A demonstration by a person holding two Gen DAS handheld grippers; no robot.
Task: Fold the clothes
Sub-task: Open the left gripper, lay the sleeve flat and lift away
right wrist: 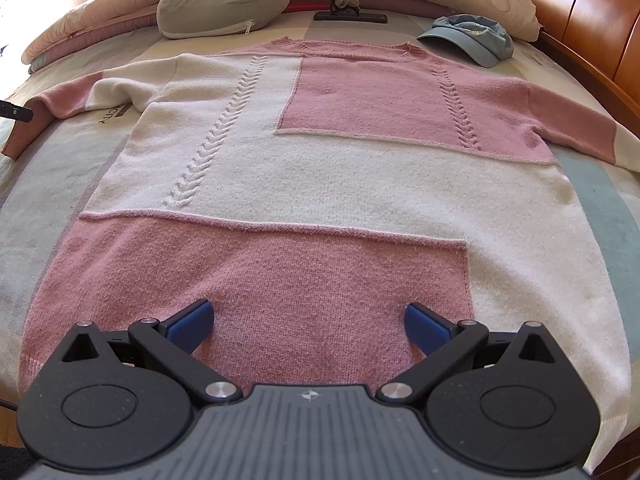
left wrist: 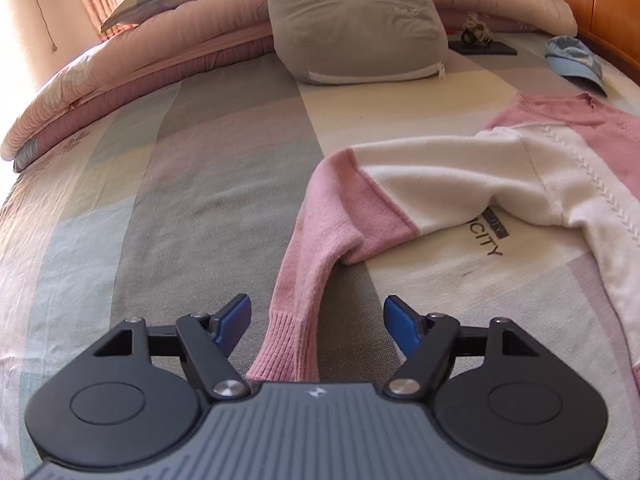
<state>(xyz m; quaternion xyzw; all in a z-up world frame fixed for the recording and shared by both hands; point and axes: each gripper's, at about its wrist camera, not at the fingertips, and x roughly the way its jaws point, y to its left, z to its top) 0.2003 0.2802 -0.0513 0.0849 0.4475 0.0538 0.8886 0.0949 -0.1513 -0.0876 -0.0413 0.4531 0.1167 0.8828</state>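
A pink and white knitted sweater lies flat, front up, on the striped bedspread, neck toward the pillows. In the left wrist view its left sleeve bends toward me, and the ribbed pink cuff lies between the blue pads of my left gripper. The pads stand apart from the cuff, so the gripper is open. My right gripper is open over the sweater's pink hem panel, with nothing pinched. A dark tip of the left gripper shows at the right wrist view's left edge.
A grey cat cushion and pink quilts line the far side. A blue cap and a small flower ornament on a dark base lie beyond the sweater's neck. The wooden headboard runs along the right.
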